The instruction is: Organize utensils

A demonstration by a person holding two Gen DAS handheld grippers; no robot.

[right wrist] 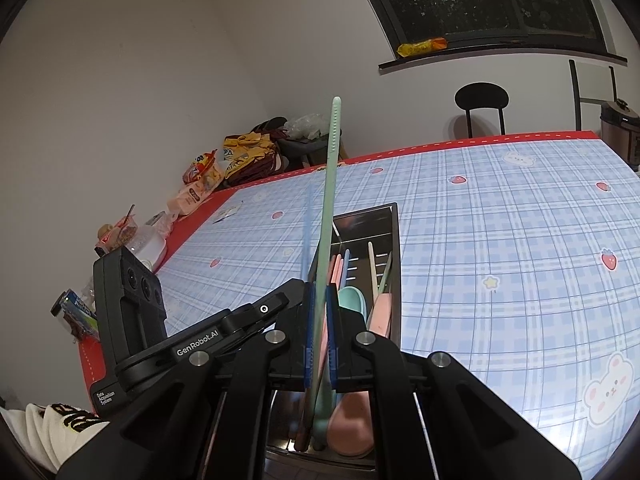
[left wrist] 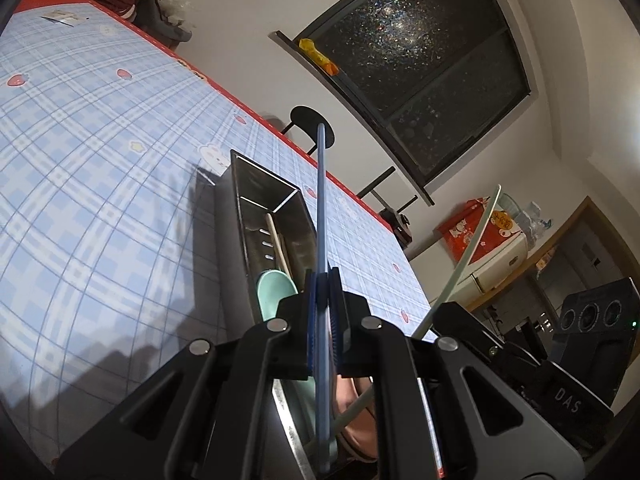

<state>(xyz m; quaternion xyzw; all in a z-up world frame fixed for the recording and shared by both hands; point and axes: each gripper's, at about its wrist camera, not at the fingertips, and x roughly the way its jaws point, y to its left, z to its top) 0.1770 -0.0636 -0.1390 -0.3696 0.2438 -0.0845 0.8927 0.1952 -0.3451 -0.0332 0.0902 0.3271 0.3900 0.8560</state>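
— What did your jaws hold?
— Left gripper [left wrist: 323,280] pinched a blue chopstick [left wrist: 321,208], right gripper [right wrist: 321,300] a green one [right wrist: 330,184], both above the metal tray [right wrist: 394,240].
— How did they handle?
— Light, stiff, probably slippery; I'd gripped near the lower end.

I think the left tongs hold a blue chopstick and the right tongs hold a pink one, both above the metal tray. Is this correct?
Not quite. The right tongs hold a green chopstick, not a pink one, as the right wrist view shows. The left tongs do hold a blue chopstick, above the metal tray.
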